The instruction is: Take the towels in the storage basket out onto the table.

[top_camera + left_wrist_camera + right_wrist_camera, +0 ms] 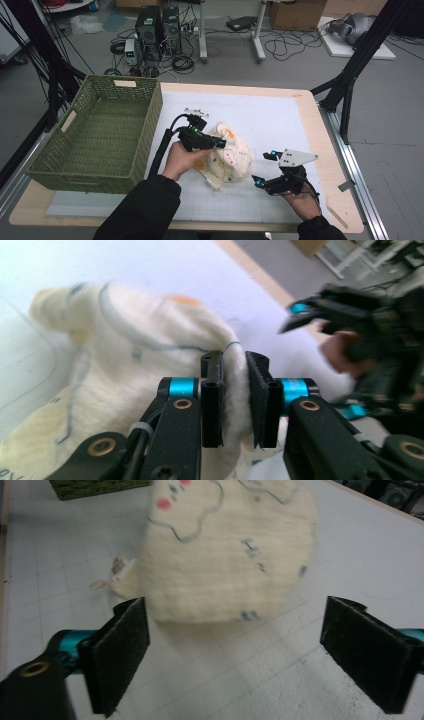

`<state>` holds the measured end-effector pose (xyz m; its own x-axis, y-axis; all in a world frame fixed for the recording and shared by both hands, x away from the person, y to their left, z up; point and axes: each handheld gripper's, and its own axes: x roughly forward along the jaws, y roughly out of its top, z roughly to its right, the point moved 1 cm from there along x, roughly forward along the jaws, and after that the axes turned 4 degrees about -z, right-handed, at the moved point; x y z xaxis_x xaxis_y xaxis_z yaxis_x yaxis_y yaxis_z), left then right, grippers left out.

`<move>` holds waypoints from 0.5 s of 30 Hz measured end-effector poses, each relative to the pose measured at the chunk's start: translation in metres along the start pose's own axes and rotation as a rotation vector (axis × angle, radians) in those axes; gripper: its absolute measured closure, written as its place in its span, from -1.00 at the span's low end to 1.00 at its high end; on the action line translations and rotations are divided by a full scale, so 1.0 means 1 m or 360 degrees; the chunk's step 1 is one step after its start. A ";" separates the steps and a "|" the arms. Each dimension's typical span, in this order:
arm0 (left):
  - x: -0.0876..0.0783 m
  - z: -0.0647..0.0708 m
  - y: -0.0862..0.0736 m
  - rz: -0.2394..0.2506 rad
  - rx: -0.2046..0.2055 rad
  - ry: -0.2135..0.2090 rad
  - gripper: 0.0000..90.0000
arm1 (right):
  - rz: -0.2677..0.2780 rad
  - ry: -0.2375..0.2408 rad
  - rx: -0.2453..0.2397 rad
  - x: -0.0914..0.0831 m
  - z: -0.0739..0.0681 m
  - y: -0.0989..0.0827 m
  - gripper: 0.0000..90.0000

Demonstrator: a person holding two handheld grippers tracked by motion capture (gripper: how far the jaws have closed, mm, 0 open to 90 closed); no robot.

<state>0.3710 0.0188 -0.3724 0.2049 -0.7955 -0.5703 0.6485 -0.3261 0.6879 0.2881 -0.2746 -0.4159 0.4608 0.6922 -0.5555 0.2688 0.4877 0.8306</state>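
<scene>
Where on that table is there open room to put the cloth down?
The woven green basket is empty inside. The white gridded mat is bare beyond the crumpled cream printed cloth, toward the far edge. Crowded: around the cloth, between left gripper and right gripper.

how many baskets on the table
1. A green woven basket stands on the table's left side, beside the cream printed cloth. None seems hidden.

One cream printed cloth bundle lying on the surface, one green woven basket sitting at the left edge, one white gridded mat covering the top, two tools showing, left tool and right tool.
</scene>
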 end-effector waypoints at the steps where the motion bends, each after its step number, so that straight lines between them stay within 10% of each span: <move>1: 0.005 -0.003 -0.002 -0.0011 0.0002 0.0047 0.66 | 0.0007 -0.0003 -0.0009 0.001 0.000 0.000 -0.68; 6: 0.028 -0.023 -0.016 -0.0061 -0.0017 0.0173 0.50 | -0.0004 0.0010 -0.0013 0.005 -0.001 0.003 -0.46; 15: 0.021 -0.021 -0.017 -0.0030 0.0103 0.0184 0.05 | -0.0014 0.0104 -0.0039 0.012 -0.008 0.011 -0.07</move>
<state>0.3800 0.0188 -0.4053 0.2790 -0.7259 -0.6287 0.6050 -0.3756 0.7021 0.2904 -0.2567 -0.4143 0.4021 0.7207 -0.5647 0.2516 0.5060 0.8250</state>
